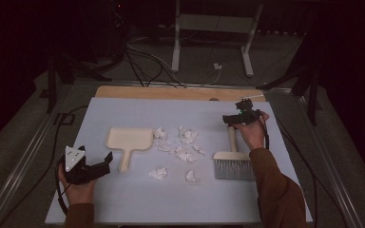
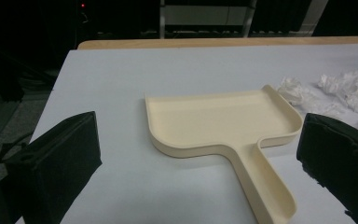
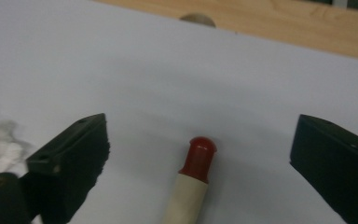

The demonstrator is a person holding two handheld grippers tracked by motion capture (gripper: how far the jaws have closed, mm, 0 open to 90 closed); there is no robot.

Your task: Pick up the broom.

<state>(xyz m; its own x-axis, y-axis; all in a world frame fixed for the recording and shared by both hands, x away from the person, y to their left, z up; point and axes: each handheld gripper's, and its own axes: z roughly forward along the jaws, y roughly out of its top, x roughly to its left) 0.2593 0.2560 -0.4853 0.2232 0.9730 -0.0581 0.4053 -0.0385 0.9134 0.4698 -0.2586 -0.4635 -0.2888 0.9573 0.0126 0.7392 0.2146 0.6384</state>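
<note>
The right tool point(image 1: 241, 116) hangs open-jawed over the red-capped handle of the pale wooden hand brush point(image 1: 233, 159) at the desk's three o'clock — lined up to grip it. The left tool point(image 1: 89, 167), also open, faces the cream plastic dustpan point(image 1: 128, 140), ready for the crumpled white paper scraps point(image 1: 183, 147) at centre.

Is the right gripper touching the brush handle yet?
Apart. In the right gripper view the brush handle lies between the open jaws of the right gripper, with bare table showing on both sides of it.

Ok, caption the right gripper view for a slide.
Open right gripper jaws straddle the brush handle and its red tip, not yet touching.
</note>
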